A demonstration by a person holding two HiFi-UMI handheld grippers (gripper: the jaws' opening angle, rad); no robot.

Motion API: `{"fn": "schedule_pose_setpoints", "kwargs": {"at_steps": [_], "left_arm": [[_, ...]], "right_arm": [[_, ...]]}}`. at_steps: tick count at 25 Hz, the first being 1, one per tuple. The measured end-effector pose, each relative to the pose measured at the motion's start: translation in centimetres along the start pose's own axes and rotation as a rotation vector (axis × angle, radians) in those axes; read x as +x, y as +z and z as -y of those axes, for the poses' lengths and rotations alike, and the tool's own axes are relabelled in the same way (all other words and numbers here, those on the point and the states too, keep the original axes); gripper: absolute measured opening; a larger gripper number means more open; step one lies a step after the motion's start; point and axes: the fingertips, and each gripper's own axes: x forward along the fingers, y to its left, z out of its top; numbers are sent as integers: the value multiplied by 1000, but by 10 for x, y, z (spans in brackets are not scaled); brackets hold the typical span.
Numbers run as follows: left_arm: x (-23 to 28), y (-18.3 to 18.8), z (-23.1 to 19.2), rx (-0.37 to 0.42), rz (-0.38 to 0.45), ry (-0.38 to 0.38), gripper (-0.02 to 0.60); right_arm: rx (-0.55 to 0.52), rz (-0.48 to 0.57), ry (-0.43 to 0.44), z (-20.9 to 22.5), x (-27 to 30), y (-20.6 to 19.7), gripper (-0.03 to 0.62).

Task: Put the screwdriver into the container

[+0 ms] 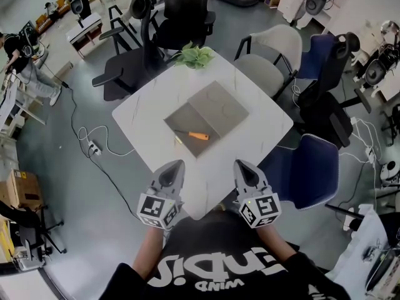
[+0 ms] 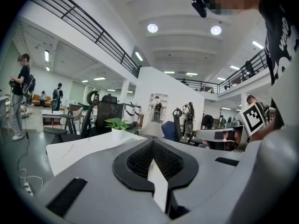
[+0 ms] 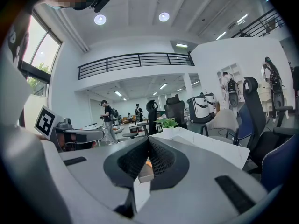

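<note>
A screwdriver (image 1: 199, 135) with an orange handle and a thin dark shaft lies inside the near half of the grey two-part container (image 1: 215, 108), in the middle of the white table (image 1: 144, 105). My left gripper (image 1: 175, 166) (image 2: 153, 155) hovers over the table's near edge, shut and empty. My right gripper (image 1: 242, 165) (image 3: 148, 146) is level with it to the right, also shut and empty. Both point toward the container and stay well short of it. In the right gripper view a sliver of orange handle (image 3: 148, 162) shows just past the closed jaw tips.
A small green plant (image 1: 194, 56) in a white pot stands at the table's far corner. Office chairs ring the table: a blue one (image 1: 306, 167) at the right, a beige one (image 1: 275, 55) and black ones (image 1: 128, 74) beyond. A cable and power strip (image 1: 94, 147) lie on the floor at the left.
</note>
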Motion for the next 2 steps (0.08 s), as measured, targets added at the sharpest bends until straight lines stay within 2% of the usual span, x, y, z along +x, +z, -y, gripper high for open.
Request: {"fn": "schedule_pose_setpoints", "kwargs": {"at_steps": [2], "left_arm": [[1, 1, 0, -1, -3, -2, 14]], "right_arm": [[2, 0, -2, 0, 0, 1, 12]]}}
